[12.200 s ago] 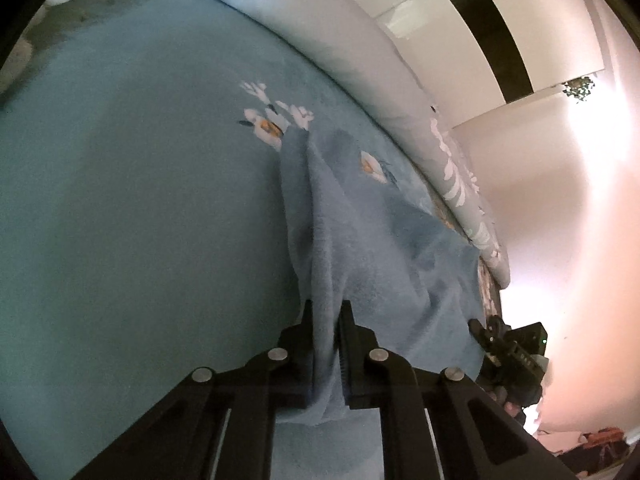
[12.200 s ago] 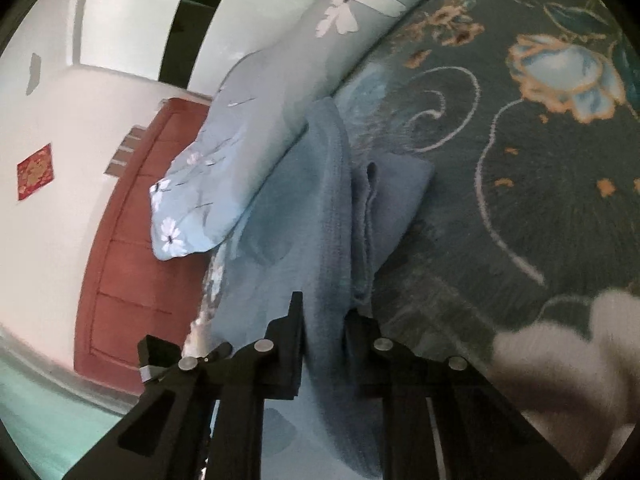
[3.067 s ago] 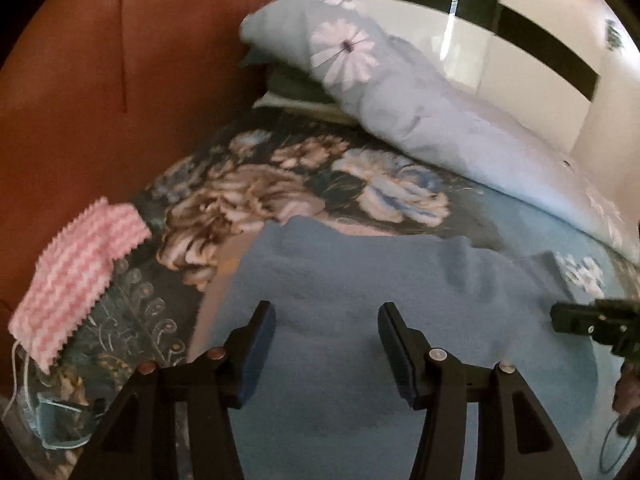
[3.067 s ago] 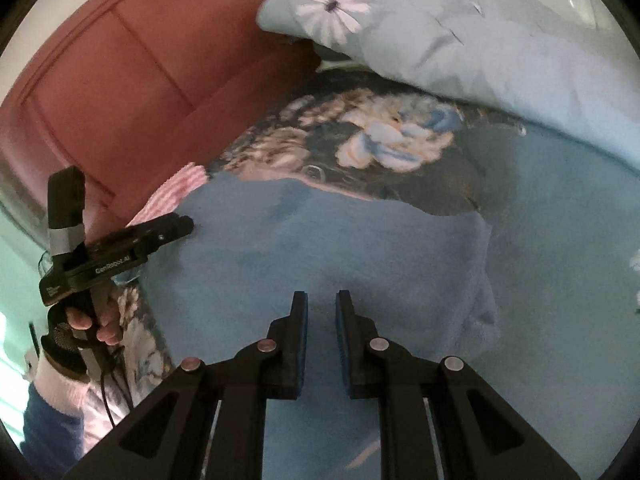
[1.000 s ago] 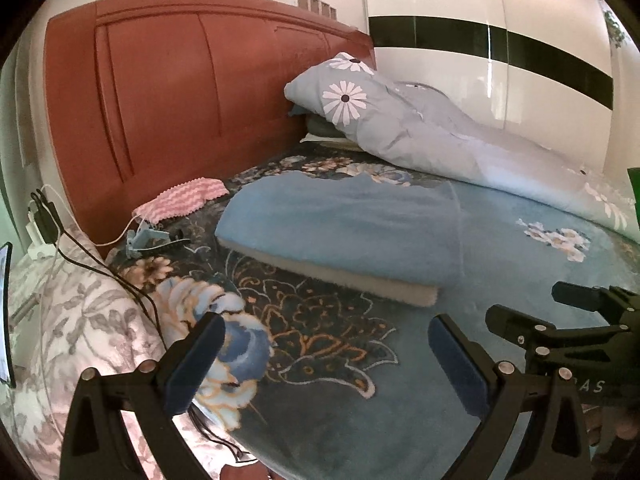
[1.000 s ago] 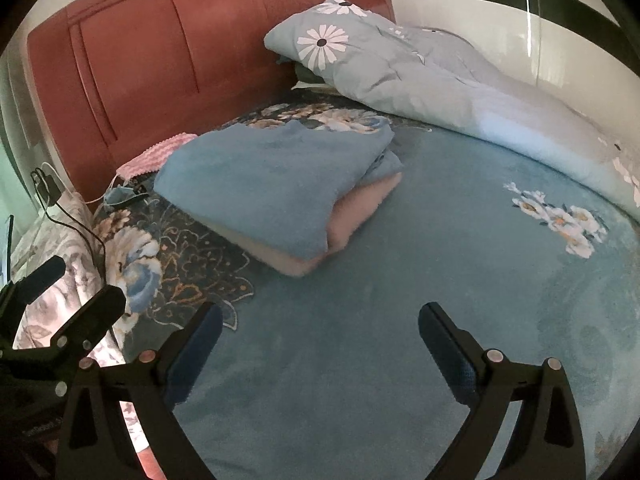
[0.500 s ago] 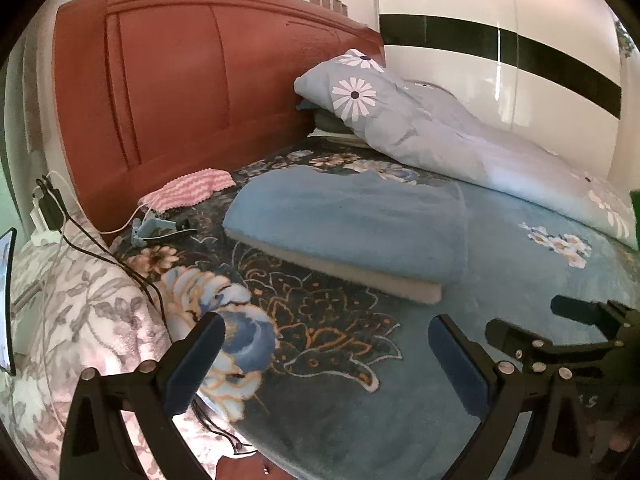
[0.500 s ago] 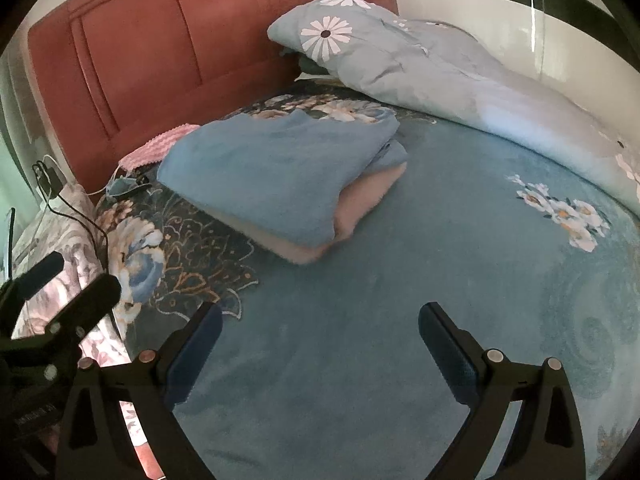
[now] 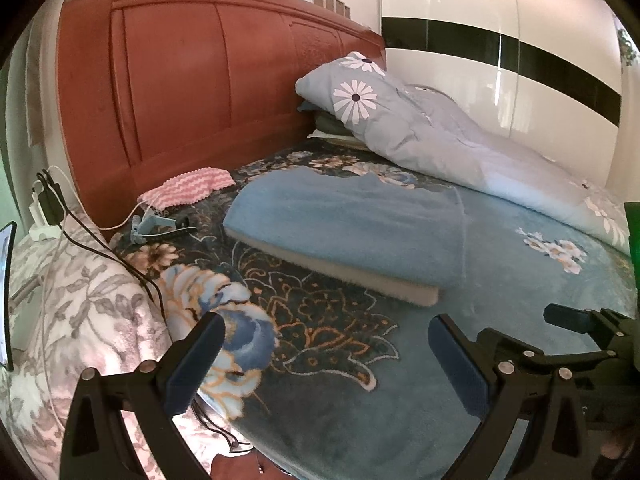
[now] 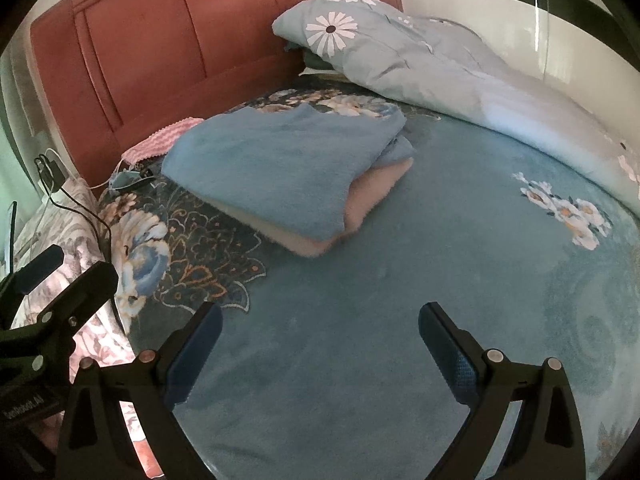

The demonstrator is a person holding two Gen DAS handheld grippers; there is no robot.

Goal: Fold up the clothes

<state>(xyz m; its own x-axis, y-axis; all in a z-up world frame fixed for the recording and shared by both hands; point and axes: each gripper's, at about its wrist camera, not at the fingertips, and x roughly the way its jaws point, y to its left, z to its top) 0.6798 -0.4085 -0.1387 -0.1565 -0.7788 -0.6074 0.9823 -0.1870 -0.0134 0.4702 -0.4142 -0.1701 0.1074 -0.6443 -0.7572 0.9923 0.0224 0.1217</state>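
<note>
A folded blue fleece garment (image 9: 352, 220) (image 10: 276, 168) lies flat on the bed on top of a folded pale pink garment (image 9: 400, 286) (image 10: 360, 208) whose edge shows beneath it. My left gripper (image 9: 326, 330) hangs wide open above the flowered blanket, well short of the pile, with nothing between its fingers. My right gripper (image 10: 318, 322) is equally wide open over the teal blanket, also empty and apart from the pile. The right gripper's body (image 9: 576, 344) shows at the left view's right edge, and the left gripper's body (image 10: 48, 288) at the right view's left edge.
A red-brown headboard (image 9: 180, 92) stands behind the bed. A light blue daisy-print quilt (image 9: 420, 128) lies along the far side. A pink-and-white knitted piece (image 9: 188, 192), a small blue-grey tool (image 9: 156, 226) and black and white cables (image 9: 88, 236) sit at the left near the bed's edge.
Both grippers have eased slightly closer to the pile and stayed wide open. Earlier they were each shut on the blue garment, which now lies folded and released.
</note>
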